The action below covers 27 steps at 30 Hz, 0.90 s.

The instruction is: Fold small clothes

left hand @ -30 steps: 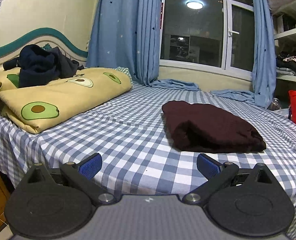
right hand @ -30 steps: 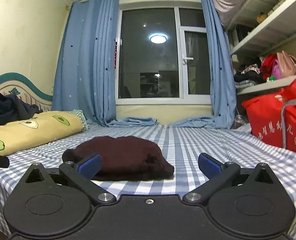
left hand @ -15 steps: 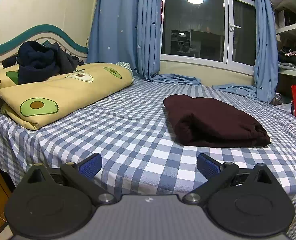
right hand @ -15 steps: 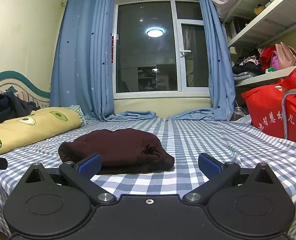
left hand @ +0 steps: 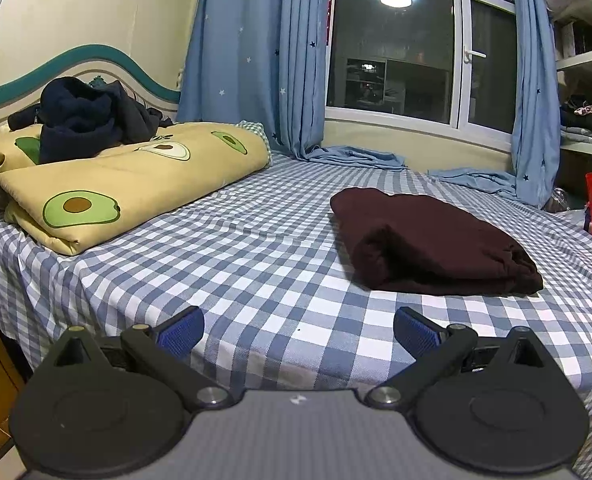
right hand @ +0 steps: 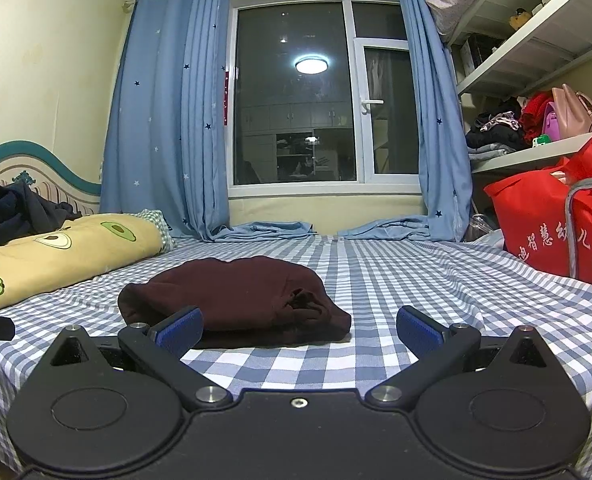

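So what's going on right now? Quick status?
Left gripper, right gripper open, empty. Maroon garment folded on bed. Nothing in the way.

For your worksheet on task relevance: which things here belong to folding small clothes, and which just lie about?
Belongs to the job:
dark red garment
left gripper, open
right gripper, open

Just lying about:
avocado quilt
navy clothes
red bag
curtains

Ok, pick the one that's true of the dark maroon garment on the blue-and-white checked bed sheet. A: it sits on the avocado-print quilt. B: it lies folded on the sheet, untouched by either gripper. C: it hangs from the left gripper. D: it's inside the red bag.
B: the dark maroon garment lies folded on the checked sheet, with the left gripper and right gripper both open and empty.
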Tool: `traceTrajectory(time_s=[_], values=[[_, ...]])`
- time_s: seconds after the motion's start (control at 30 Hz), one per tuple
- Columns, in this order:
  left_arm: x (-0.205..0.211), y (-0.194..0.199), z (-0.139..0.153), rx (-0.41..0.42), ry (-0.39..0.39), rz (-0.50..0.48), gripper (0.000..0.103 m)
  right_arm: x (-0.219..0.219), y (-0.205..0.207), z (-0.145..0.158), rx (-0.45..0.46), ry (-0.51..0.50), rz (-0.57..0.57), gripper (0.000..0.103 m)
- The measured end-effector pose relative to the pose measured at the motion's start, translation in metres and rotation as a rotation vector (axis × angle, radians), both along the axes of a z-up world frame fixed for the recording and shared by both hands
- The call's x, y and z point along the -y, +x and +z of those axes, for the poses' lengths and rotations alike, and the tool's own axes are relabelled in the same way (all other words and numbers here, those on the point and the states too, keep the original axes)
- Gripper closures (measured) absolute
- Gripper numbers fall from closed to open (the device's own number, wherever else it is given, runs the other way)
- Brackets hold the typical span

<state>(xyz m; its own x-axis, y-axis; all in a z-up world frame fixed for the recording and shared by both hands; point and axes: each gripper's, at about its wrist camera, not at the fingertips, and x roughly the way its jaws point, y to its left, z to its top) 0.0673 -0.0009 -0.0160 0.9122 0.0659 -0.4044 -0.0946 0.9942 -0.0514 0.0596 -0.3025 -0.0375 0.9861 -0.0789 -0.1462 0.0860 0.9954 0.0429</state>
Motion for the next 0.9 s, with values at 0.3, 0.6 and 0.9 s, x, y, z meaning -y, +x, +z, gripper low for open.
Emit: traceTrajectory(time_s=[0.3, 0.6, 0.9], values=[[0.0006, -0.0002, 0.0001, 0.0, 0.003, 0.0, 0.001, 0.0, 0.0005, -0.0001, -0.001, 0.0, 0.0, 0.0], [0.0011, 0.0001, -0.0002, 0.003, 0.007, -0.003, 0.001, 0.0002, 0.0012, -0.0001, 0.001, 0.0, 0.0, 0.0], [0.0016, 0.0003, 0.0005, 0.002, 0.011, -0.008, 0.001, 0.0004, 0.0018, -0.0002, -0.001, 0.001, 0.001, 0.0]])
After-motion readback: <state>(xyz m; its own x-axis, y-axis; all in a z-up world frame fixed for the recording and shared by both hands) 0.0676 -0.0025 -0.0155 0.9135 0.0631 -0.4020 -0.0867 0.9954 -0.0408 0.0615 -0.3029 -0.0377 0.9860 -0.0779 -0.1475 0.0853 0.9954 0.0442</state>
